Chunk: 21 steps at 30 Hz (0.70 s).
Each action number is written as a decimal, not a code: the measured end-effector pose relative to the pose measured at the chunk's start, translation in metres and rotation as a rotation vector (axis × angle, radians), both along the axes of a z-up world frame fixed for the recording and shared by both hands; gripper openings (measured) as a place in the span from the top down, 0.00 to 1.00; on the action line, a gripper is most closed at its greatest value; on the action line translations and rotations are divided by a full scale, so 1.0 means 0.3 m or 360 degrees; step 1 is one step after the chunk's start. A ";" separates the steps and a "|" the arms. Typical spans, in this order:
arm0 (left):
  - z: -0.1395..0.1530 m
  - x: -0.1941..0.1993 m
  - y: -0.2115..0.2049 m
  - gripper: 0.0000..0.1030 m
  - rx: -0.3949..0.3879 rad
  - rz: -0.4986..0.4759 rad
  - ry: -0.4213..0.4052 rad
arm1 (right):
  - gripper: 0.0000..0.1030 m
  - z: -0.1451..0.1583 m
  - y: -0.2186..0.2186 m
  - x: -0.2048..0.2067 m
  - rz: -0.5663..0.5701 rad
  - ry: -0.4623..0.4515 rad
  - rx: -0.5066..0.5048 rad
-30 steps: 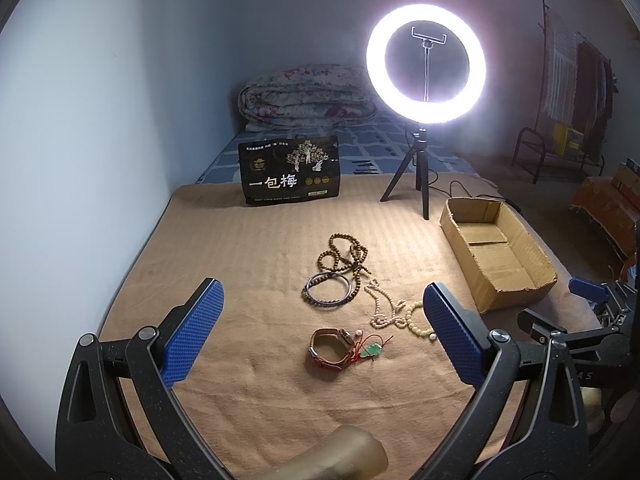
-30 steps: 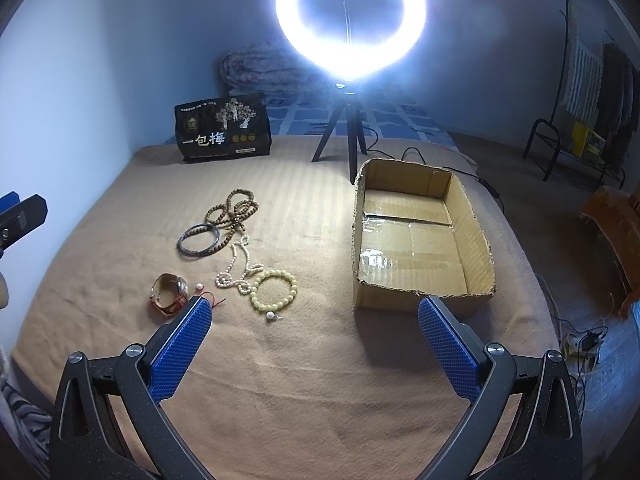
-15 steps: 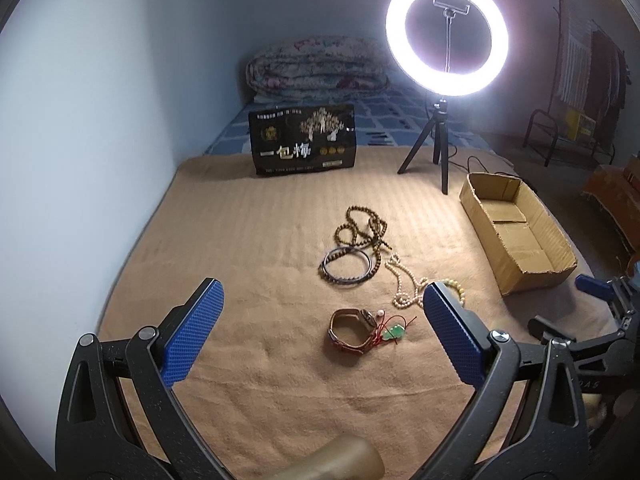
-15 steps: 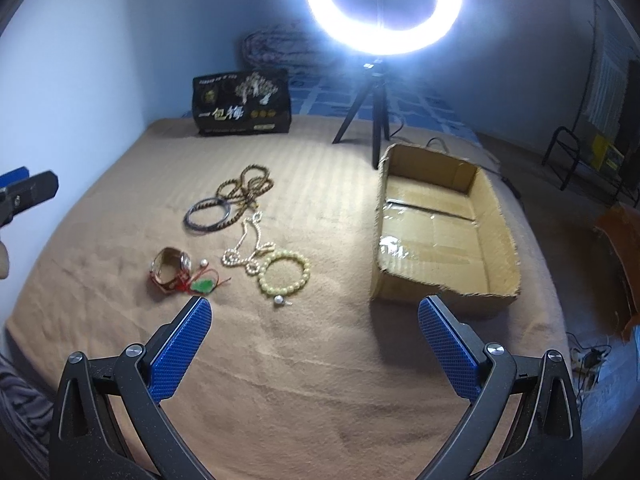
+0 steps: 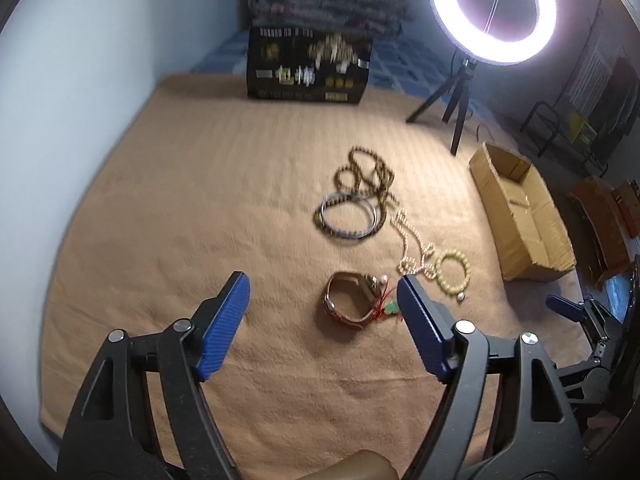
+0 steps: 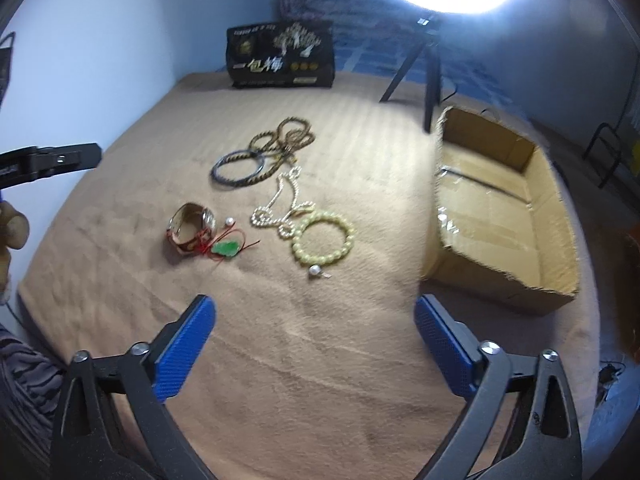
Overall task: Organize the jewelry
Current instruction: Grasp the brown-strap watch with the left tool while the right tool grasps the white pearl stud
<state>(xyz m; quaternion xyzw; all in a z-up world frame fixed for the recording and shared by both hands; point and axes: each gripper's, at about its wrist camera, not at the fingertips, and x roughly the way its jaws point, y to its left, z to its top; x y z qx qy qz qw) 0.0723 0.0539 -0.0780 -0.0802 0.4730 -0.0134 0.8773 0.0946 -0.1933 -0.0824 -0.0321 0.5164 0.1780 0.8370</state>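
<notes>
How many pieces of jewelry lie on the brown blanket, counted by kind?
Bracelets and bangles: 3 (pale yellow bead bracelet, dark twisted bangle, red-and-gold wide bangle)
Bead strands: 2 (brown wooden bead strand, white pearl strand)
Pendants: 1 (green jade pendant on red cord)
Loose pearls: 2
Total: 8

Black tool [image 6: 314, 344], blue ribbed pads [image 6: 182, 346]
</notes>
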 end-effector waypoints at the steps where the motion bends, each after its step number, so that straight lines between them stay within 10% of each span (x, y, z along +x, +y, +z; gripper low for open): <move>1: -0.018 0.011 -0.004 0.27 -0.0005 -0.0013 0.0039 | 0.12 -0.013 0.002 0.007 0.0002 0.0031 0.0012; 21: -0.268 0.168 0.005 0.59 -0.0214 -0.0104 0.0453 | 0.66 -0.186 0.037 0.147 0.0086 0.0238 0.0046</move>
